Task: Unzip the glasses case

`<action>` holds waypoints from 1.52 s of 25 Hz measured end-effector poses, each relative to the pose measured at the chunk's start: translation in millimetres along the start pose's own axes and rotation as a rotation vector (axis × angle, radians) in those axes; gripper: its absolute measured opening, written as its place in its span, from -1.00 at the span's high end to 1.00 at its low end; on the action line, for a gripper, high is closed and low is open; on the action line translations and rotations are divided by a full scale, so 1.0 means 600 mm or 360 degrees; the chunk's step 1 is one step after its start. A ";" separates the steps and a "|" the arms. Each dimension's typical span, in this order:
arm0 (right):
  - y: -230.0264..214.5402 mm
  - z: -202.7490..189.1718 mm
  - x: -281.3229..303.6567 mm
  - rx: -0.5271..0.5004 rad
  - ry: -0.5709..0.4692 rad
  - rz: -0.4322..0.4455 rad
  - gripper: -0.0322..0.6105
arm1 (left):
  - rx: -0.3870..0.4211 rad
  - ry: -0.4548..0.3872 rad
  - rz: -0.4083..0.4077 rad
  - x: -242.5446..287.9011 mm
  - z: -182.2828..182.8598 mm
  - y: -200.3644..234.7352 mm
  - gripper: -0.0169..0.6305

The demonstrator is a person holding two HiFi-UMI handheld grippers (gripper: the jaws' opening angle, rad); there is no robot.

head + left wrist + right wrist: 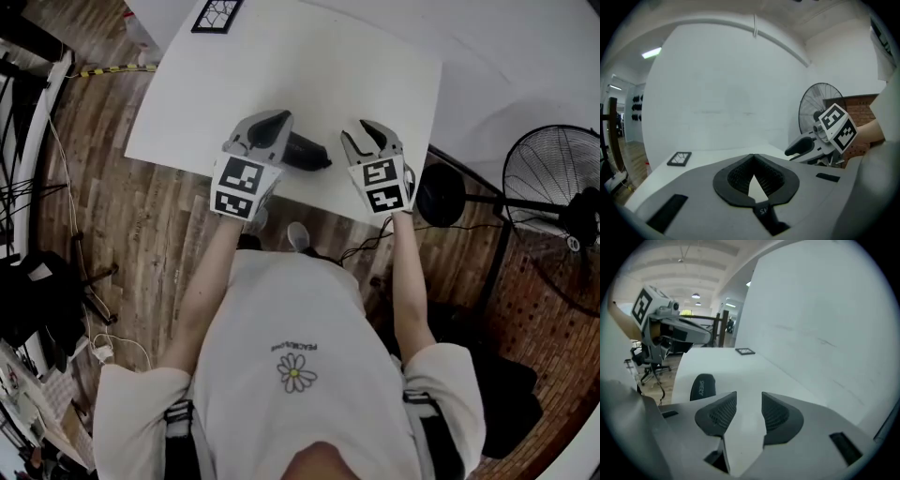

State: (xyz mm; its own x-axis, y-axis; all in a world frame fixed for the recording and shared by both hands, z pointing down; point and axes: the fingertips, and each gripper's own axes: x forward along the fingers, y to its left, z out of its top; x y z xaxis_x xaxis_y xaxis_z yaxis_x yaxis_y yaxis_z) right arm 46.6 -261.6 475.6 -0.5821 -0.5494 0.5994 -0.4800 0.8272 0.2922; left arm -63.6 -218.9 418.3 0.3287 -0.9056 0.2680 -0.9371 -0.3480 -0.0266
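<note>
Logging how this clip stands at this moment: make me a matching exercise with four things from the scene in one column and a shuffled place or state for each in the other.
Things:
1. left gripper
2. right gripper
3. glasses case
4. fan

Places and states:
A. jaws apart, nothing between them
B. standing on the floor beside the white table
C. jaws together, nothing between them
D. lying on the table between the two grippers

Pairs: 1-C, 2-A, 3-D, 4-B
</note>
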 end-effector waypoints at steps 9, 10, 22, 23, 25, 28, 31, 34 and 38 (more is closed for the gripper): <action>-0.083 0.142 -0.198 0.0510 -0.0798 -0.0726 0.71 | 0.0135 -0.0484 0.0181 -0.090 0.111 0.035 0.91; -0.082 0.146 -0.219 0.0550 -0.0866 -0.0785 0.74 | 0.0143 -0.0519 0.0192 -0.098 0.120 0.034 0.91; -0.028 0.094 -0.242 0.0657 -0.0838 -0.0882 0.88 | 0.0150 -0.0736 0.0145 -0.123 0.167 0.019 0.91; -0.026 0.092 -0.241 0.0660 -0.0831 -0.0878 0.88 | 0.0144 -0.0728 0.0148 -0.122 0.166 0.022 0.91; -0.021 0.092 -0.239 0.0659 -0.0823 -0.0869 0.88 | 0.0134 -0.0714 0.0164 -0.120 0.167 0.028 0.91; -0.013 0.096 -0.232 0.0632 -0.0805 -0.0845 0.88 | 0.0129 -0.0691 0.0173 -0.118 0.166 0.035 0.91; -0.007 0.097 -0.227 0.0613 -0.0789 -0.0815 0.88 | 0.0124 -0.0658 0.0189 -0.113 0.160 0.039 0.91; 0.000 0.094 -0.223 0.0598 -0.0769 -0.0794 0.88 | 0.0143 -0.0633 0.0198 -0.112 0.150 0.043 0.91; 0.002 0.087 -0.220 0.0581 -0.0748 -0.0783 0.88 | 0.0184 -0.0589 0.0206 -0.108 0.136 0.046 0.91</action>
State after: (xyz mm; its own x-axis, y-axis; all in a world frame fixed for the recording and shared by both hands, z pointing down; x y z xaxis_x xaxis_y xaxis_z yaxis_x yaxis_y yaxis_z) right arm 88.8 -193.9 358.1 -0.4238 -0.9037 0.0608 -0.8943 0.4282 0.1297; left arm -101.0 -189.4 321.6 0.2489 -0.9624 -0.1087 -0.9610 -0.2314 -0.1513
